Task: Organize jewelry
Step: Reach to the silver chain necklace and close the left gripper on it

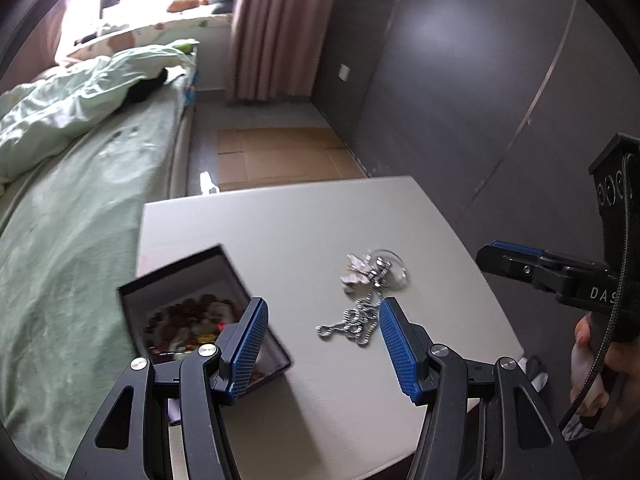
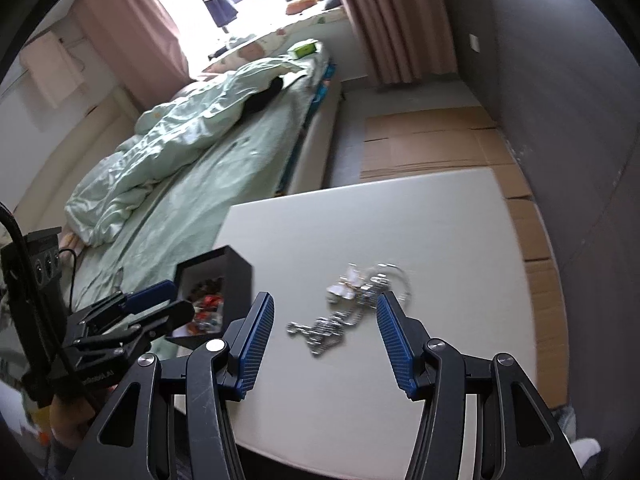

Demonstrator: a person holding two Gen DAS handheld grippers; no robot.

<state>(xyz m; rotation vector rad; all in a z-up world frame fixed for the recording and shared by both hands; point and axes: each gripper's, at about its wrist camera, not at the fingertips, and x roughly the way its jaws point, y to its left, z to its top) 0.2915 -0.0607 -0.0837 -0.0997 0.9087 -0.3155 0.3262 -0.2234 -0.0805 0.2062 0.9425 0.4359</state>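
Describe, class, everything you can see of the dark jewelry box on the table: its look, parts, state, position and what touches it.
The jewelry box is small, square and dark outside, with thin upright walls and a pale lining; it looks like card. It has no lid on and stands open-topped, upright, near the white table's left edge, beside the bed. Inside lies a jumble of brownish beads and red and yellow bits. The silver chains lie apart from it. The left gripper is open; its left finger overlaps the box in view, and contact cannot be judged.

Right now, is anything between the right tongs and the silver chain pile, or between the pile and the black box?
Nothing visible. The open right tongs face the tangled silver chain pile over bare white tabletop; the open-topped black box sits beside it.
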